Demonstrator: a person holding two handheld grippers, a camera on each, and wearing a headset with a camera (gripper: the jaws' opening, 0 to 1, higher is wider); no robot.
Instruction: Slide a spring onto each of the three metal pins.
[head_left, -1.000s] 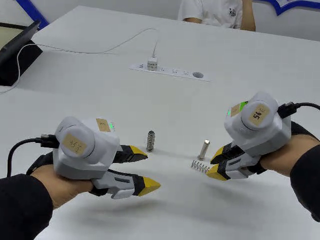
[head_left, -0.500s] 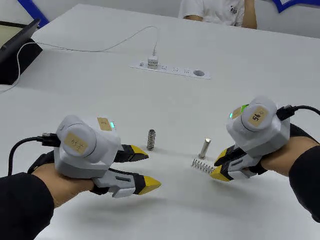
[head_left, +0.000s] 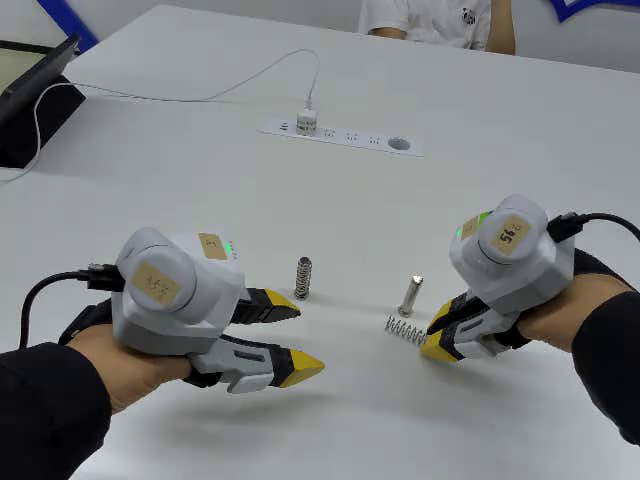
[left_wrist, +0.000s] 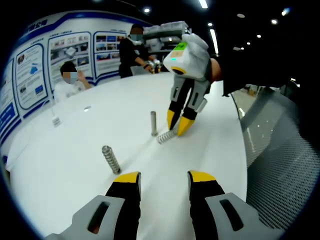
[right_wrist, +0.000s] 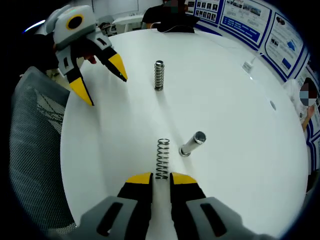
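Right gripper (right_wrist: 161, 176): jaws grasping the near end of a loose spring (right_wrist: 161, 157), with a bare metal pin (right_wrist: 191, 144) just ahead-right of them. Left gripper (left_wrist: 164, 175): jaws released, above the worktop (left_wrist: 60, 165).

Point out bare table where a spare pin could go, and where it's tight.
Free: the wide stretch between the power strip and the sprung pin; the patch between the left gripper and the spring. Crowded: around the bare pin, where the spring and right gripper sit close beside it.
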